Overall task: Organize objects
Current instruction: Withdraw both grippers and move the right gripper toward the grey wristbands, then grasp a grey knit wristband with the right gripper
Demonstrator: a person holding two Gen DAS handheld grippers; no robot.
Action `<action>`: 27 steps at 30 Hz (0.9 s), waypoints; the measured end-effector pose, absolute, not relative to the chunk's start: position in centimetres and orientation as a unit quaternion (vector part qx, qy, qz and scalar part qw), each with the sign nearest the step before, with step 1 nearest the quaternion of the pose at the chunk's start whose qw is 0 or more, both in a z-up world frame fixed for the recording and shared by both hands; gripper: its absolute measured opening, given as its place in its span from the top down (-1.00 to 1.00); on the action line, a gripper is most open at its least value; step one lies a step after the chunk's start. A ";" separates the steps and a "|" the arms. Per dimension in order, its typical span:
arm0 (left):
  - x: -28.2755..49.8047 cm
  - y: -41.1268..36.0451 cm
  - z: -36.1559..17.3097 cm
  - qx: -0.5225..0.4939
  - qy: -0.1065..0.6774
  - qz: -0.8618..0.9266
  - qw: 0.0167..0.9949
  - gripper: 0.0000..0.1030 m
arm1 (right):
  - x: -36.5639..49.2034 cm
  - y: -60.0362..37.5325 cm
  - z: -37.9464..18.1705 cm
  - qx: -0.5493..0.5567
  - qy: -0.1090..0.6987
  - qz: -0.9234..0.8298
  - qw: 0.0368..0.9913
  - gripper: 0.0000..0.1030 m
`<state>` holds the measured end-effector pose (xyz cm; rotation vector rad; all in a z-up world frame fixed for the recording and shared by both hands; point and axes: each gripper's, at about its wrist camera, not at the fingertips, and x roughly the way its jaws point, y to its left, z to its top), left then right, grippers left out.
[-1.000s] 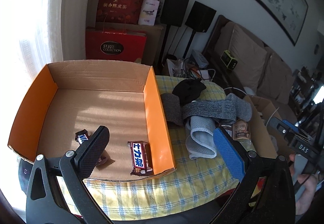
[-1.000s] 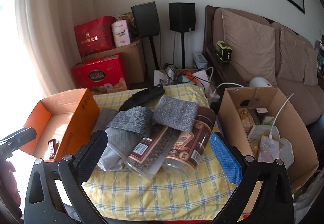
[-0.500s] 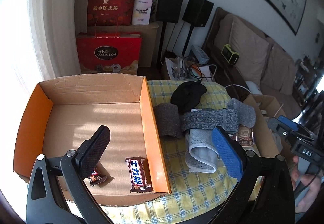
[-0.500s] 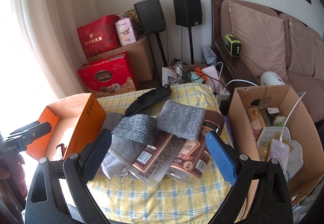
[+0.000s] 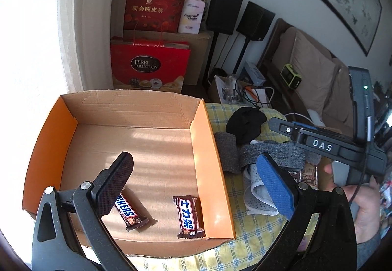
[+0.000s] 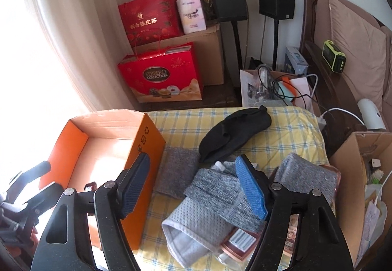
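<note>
Left wrist view: the yellow checked tabletop (image 5: pixel 254 219) fills the lower centre and right of the frame, carrying an open orange cardboard box (image 5: pixel 210 163) at centre left. Two Snickers bars lie flat on the box floor near its front wall, one bar (image 5: pixel 128 213) at lower left, partly behind the black finger pad, and a second bar (image 5: pixel 188 217) at lower centre, close to the right wall; the two are apart. The left hand-held gripper (image 5: pixel 196 185) hovers above the box with its jaws wide apart, holding nothing. At right of the box, grey cloths (image 5: pixel 269 155) and a black pouch (image 5: pixel 245 121) lie piled on the tabletop. Right wrist view: the right hand-held gripper (image 6: pixel 193 187) stands over the pile at lower centre, jaws wide apart and empty, with the grey cloths (image 6: pixel 213 190) between and below its fingers, the black pouch (image 6: pixel 232 133) at centre, and the orange cardboard box (image 6: pixel 144 148) at left. A brown carton (image 6: pixel 348 185) sits at the right edge.
</note>
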<state>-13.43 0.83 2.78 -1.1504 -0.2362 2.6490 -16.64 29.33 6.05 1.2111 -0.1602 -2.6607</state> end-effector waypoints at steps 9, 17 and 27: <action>-14.2 -0.2 2.5 -0.391 -0.075 0.910 0.115 -0.95 | -22.6 27.7 1.3 0.479 -0.070 -0.868 0.113 -0.03; -14.7 -0.3 1.4 -0.398 -0.074 0.907 0.117 -0.95 | -24.5 26.1 -1.5 0.506 -0.058 -0.853 0.115 -0.02; -15.0 -0.2 0.4 -0.409 -0.083 0.901 0.123 -0.95 | -25.5 24.1 -4.4 0.542 -0.021 -0.834 0.099 -0.05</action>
